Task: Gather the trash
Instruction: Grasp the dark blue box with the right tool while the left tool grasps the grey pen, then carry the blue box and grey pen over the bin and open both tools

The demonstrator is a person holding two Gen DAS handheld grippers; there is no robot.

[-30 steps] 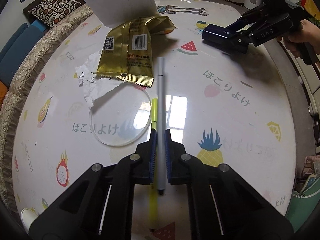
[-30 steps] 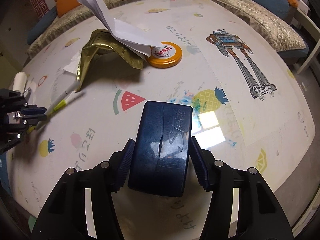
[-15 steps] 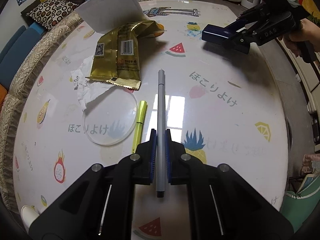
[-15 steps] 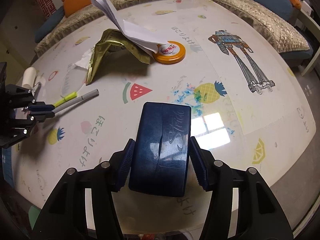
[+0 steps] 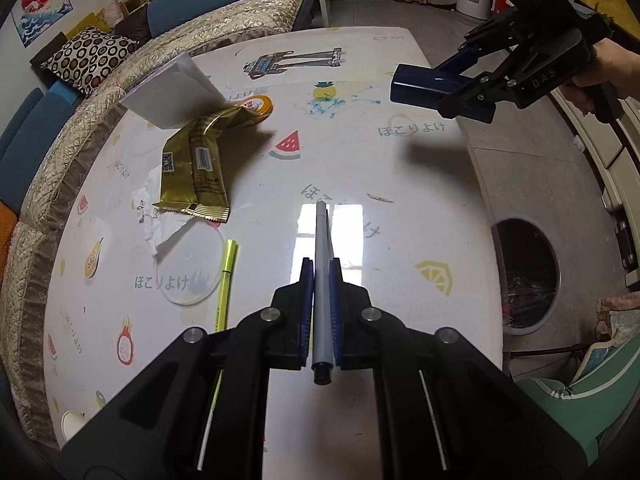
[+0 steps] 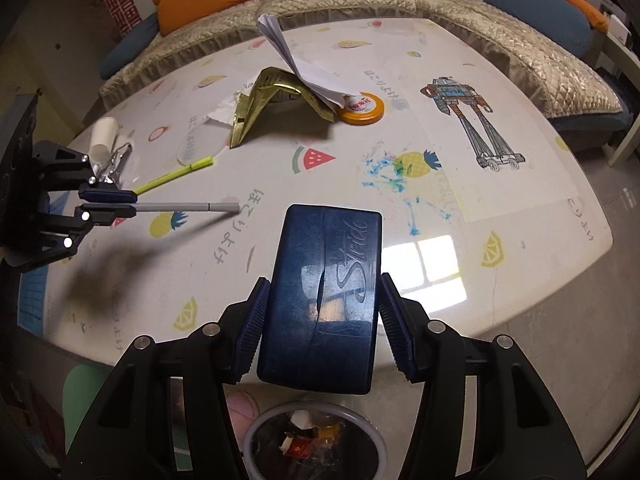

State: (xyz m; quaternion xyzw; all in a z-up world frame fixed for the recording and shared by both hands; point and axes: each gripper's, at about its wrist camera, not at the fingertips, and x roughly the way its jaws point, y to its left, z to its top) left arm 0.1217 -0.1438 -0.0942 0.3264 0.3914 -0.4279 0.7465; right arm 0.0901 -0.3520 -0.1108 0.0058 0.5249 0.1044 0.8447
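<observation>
Status: collection is under way, with two items in hand and most of the litter not yet cleared.

My left gripper (image 5: 320,300) is clamped on a grey pen (image 5: 321,280), pinched lengthwise between the pads with its tip projecting forward, clear of the table (image 5: 400,220). My right gripper (image 6: 320,312) is clamped across the sides of a dark blue Stride gum box (image 6: 324,300), also held in the air.

The trash bin (image 6: 256,432) stands on the floor just off the table's near edge. In the right wrist view it sits directly beneath the box, and scraps are visible inside it. I judge the box ready for release; the pen needs carrying further toward the bin.

Left on the table:
- gold foil wrapper (image 5: 196,168), tented, with folded white paper (image 5: 172,96) resting on it
- crumpled white tissue (image 5: 156,216) beside the wrapper
- orange-rimmed lid (image 6: 362,109), touching the paper's end
- clear plastic disc (image 5: 188,276) and yellow-green highlighter (image 5: 224,280), just beside each other
- a white paper cup (image 6: 102,140) at the far-left edge

Clearances: the table's centre and right portion are bare, giving open passage for both tools. A quilted sofa (image 6: 440,12) borders the far side. The two grippers are well apart. The bin mouth is narrow relative to the pen's length, so I would tip it in end-first.
</observation>
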